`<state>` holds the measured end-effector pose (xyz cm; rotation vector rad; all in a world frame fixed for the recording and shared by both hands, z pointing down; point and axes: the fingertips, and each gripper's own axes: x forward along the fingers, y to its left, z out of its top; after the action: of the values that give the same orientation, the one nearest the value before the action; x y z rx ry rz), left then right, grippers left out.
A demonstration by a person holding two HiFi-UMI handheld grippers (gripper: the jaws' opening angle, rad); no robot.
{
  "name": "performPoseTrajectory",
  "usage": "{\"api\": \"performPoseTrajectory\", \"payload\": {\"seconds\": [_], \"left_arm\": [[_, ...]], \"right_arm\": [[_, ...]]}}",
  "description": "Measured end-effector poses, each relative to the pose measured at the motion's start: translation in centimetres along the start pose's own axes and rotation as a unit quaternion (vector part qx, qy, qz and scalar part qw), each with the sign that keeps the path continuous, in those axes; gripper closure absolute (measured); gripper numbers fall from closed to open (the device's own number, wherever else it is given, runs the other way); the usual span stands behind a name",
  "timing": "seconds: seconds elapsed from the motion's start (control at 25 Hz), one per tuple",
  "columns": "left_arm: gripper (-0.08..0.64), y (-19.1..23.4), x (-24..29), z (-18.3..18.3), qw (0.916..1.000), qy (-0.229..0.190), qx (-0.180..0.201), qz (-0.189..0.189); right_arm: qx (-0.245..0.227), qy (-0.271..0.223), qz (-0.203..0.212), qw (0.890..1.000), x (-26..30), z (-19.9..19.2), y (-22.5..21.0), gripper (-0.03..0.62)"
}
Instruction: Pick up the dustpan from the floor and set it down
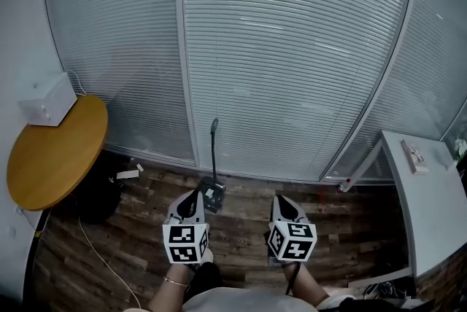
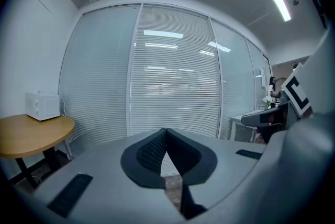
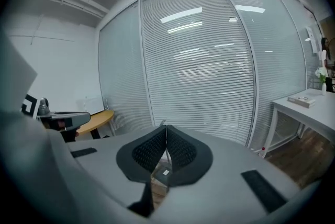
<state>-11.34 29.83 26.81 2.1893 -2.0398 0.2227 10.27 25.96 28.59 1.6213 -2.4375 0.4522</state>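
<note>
The dustpan (image 1: 212, 195) stands on the wood floor against the blinds, a dark pan with a thin upright handle (image 1: 214, 150). My left gripper (image 1: 195, 195) hovers just left of the pan, its tips close beside it. About a hand's width right of the pan is my right gripper (image 1: 279, 199). In the left gripper view the left gripper (image 2: 166, 130) has its jaws closed tip to tip with nothing between them. The right gripper (image 3: 166, 126) is likewise shut and empty; a bit of the dustpan (image 3: 163, 172) shows below its pads.
A round wooden table (image 1: 51, 157) with a white microwave (image 1: 47, 100) stands at the left, a dark object and a white cable (image 1: 102, 259) beneath it. A white desk (image 1: 423, 194) stands at the right. A glass wall with blinds (image 1: 292, 55) closes off the front.
</note>
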Motion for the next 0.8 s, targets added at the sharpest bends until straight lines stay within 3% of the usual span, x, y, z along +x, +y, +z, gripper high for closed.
{"api": "performPoseTrajectory", "payload": {"seconds": [0.44,0.8], "left_arm": [[0.541,3.1,7.2,0.3,1.0000,0.006,0.000,-0.007],[0.541,7.1,16.5,2.7,0.9989,0.016,0.015,-0.041]], "right_arm": [[0.006,0.006,-0.015,1.000,6.8,1.2,-1.2,0.560],[0.024,0.006,-0.044,0.999,14.9,4.4,-1.7,0.560]]}}
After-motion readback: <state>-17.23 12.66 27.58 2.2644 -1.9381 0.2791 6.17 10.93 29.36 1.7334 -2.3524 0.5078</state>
